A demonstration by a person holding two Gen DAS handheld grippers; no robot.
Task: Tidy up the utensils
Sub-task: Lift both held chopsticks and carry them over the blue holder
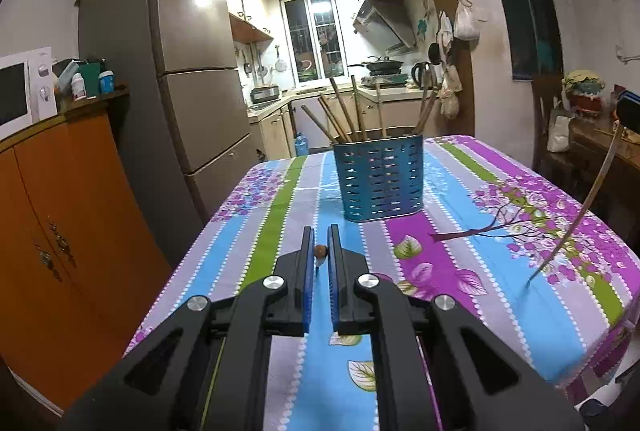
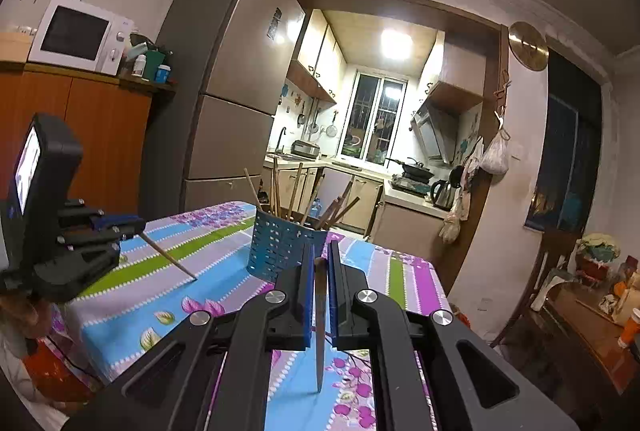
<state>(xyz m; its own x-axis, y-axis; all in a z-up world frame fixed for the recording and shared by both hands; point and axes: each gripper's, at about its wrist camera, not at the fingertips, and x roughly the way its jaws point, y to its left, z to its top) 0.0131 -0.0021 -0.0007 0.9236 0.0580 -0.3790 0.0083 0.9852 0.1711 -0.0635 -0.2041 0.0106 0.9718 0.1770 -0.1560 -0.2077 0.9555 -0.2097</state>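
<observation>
A blue perforated holder (image 1: 380,183) stands on the floral tablecloth (image 1: 520,271) with several wooden chopsticks upright in it. My left gripper (image 1: 321,235) is shut on one chopstick (image 1: 320,252), seen end-on between the pads; in the right wrist view that chopstick (image 2: 170,258) slants down to the cloth from the left gripper (image 2: 134,227). My right gripper (image 2: 320,249) is shut on another chopstick (image 2: 319,331), which hangs down between the pads. From the left wrist view it (image 1: 580,211) dangles from the right gripper (image 1: 628,115) at the far right. The holder (image 2: 280,247) sits just beyond both grippers.
A tall fridge (image 1: 192,71) and an orange cabinet (image 1: 60,231) with a microwave (image 1: 20,95) stand left of the table. A dark wooden side table (image 2: 588,331) with clutter is to the right. The kitchen doorway lies behind the table's far edge.
</observation>
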